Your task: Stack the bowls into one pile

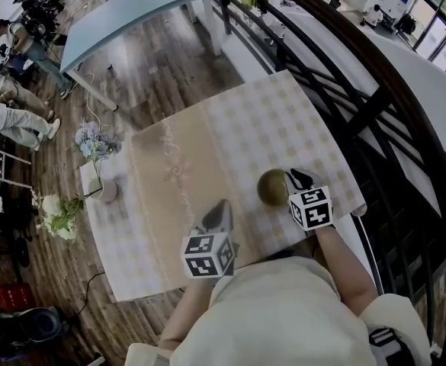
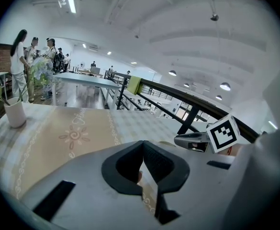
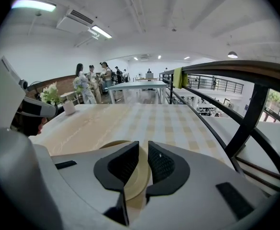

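Right tool [image 3: 143, 151]: dark ribbed pads closed on the thin rim of a round, smooth, olive-cream bowl [image 1: 271, 187]. The bowl's body sits to this tool's left, on the bench [image 1: 283, 120].

Left tool [image 2: 142, 146]: pads pressed together at the tips, nothing between them. The bowl lies off to its right.

Bench cover: soft checked cloth. A plain tan runner [image 1: 178, 175] with pale swirl print lies under and ahead of the left tool.

White cylindrical vase [image 2: 15, 113], far ahead-left of the left tool.
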Demonstrator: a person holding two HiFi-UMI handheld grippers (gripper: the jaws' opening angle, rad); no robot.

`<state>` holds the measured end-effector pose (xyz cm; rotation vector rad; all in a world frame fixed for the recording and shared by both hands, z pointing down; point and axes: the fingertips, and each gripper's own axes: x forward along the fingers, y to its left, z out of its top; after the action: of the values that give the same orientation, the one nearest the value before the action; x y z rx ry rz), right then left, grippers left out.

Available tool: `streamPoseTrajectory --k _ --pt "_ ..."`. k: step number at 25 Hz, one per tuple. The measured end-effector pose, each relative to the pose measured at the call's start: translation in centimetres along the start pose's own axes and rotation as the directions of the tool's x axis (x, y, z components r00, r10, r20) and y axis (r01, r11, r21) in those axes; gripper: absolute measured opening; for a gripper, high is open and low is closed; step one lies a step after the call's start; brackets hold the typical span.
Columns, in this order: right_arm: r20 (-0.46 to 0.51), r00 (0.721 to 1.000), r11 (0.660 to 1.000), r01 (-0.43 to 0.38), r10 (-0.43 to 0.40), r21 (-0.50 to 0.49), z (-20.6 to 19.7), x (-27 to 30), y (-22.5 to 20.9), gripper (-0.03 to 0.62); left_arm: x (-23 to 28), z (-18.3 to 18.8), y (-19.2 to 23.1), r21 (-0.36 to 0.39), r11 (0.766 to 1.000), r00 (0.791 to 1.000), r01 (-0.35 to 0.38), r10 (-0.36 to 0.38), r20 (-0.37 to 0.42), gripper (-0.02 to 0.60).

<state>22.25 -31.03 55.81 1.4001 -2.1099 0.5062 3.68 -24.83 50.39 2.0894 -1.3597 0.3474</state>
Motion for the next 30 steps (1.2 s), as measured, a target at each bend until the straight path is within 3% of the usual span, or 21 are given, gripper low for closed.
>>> streamPoseTrajectory --k 14,30 --pt "0.119 0.973 0.979 -0.191 0.198 -0.072 4.5 -1.8 6.5 0.046 -2.0 -0.8 1.6 -0.085 0.994 0.996 -0.074 0.078 0.040 0.005" --pt "0.138 0.936 0.942 -0.307 0.324 -0.133 1.6 -8.5 15.6 0.012 -12.5 -5.1 2.8 -0.166 0.971 0.975 -0.171 0.192 0.115 0.005"
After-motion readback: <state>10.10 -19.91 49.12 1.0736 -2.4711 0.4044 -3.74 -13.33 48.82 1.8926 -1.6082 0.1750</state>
